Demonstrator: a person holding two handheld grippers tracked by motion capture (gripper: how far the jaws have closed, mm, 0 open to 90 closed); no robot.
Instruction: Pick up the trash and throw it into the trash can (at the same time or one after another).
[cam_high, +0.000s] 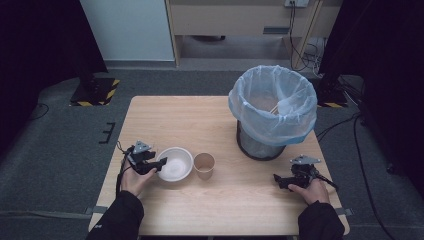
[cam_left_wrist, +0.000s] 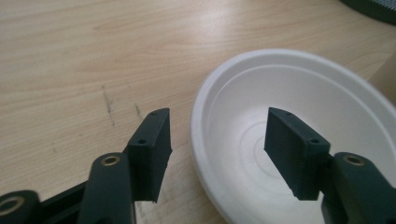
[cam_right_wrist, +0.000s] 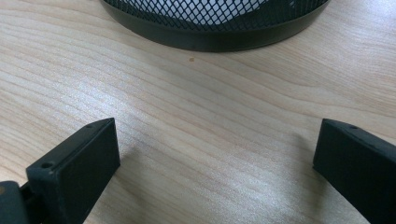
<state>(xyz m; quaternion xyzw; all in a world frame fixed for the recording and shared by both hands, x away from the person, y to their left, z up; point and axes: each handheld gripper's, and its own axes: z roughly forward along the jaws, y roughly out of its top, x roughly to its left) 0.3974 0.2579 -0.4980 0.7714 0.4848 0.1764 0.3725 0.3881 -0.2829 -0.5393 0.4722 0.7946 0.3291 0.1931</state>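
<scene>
**Left gripper astride bowl rim**

The white bowl (cam_high: 175, 163) is seen on the table (cam_high: 210, 115), near its front-left, just beside the paper cup (cam_high: 204, 165). The left gripper (cam_high: 161, 163) is held at the bowl's left rim: one jaw outside, one inside, pads not pressing, so nothing is gripped. The right gripper (cam_high: 275, 179) is parked with jaws spread wide on bare wood near the mesh bin (cam_high: 260, 145).

Paper cup (cam_high: 204, 165) upright on wooden table (cam_high: 240, 200), open end up. Mesh waste bin (cam_high: 272, 112) at far right of table, lined with pale blue bag (cam_high: 250, 107); wooden stick and white scrap inside. Beyond the table: grey floor, yellow-black hazard tape (cam_high: 95, 92), loose cables (cam_high: 305, 55).
</scene>
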